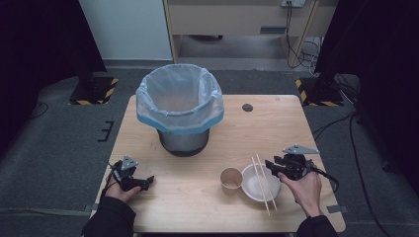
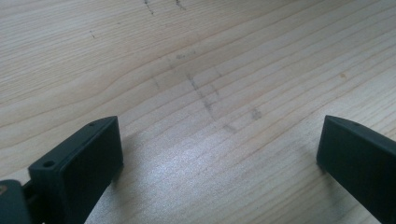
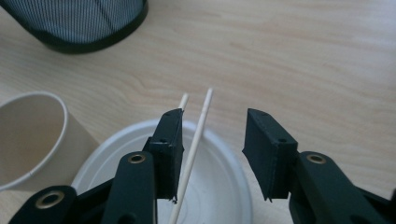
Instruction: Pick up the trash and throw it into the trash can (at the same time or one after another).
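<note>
On a pale wood tabletop (image 1: 207, 207) over grey carpet (image 1: 54, 133), with a lined bin (image 1: 180, 106) behind, the right tongs (image 3: 212, 154) gape over chopsticks (image 1: 263, 182) lying across a bowl (image 1: 252, 190) beside a cup (image 1: 230, 180), while the left tongs (image 2: 219, 154) rest released on bare wood.

In the right gripper view the paper cup (image 3: 30, 135) is chopped off by the edge at 9 o'clock; the bin (image 3: 79, 21) is cut at 12, so just its mesh base is seen; part of one chopstick (image 3: 183, 101) is covered by a jaw, and the bowl (image 3: 219, 186) runs out at 6 o'clock; in the left gripper view both jaws are clipped at the bottom corners; the bin's inside can't be made out through the bag (image 1: 179, 96) in the high view.
</note>
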A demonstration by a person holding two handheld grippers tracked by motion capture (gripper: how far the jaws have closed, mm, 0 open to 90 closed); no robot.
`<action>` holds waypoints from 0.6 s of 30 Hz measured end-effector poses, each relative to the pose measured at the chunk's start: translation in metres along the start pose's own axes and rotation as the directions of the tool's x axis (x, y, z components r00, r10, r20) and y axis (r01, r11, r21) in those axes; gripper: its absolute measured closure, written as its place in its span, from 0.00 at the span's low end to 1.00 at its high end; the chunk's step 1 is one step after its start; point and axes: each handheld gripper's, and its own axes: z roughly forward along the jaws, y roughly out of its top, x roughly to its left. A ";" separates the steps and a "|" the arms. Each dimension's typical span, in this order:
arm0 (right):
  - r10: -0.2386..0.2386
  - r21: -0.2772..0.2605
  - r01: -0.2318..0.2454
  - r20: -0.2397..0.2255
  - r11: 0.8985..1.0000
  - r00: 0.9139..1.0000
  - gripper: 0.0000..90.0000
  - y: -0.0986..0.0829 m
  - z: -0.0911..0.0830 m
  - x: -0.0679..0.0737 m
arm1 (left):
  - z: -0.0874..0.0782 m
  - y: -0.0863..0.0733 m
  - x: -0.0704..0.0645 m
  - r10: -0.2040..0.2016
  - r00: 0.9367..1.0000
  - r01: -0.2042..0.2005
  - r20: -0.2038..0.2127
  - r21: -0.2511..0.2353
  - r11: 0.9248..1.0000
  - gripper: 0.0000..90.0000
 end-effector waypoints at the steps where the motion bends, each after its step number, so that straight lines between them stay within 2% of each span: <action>1: 0.002 0.013 -0.002 -0.003 1.000 1.000 0.66 -0.002 0.002 0.001 | 0.000 0.000 0.000 0.001 1.000 -0.001 0.000 0.000 1.000 0.00; 3: -0.002 0.037 0.002 0.003 0.999 1.000 0.68 -0.005 0.005 0.002 | 0.000 0.000 0.000 0.001 1.000 -0.001 0.001 0.000 1.000 0.00; 7: 0.010 0.063 -0.009 -0.027 0.998 1.000 0.73 -0.007 0.008 0.005 | 0.000 0.000 0.000 0.000 1.000 0.000 0.001 0.000 1.000 0.00; 11: 0.008 0.095 -0.004 -0.037 0.995 0.999 0.78 -0.010 0.011 0.006 | 0.000 0.000 0.000 0.001 1.000 -0.001 0.001 0.000 1.000 0.00; 18: 0.022 0.158 -0.013 -0.058 0.987 0.998 0.82 -0.013 0.016 0.007 | 0.000 0.000 0.000 0.001 1.000 -0.001 0.001 0.000 1.000 0.00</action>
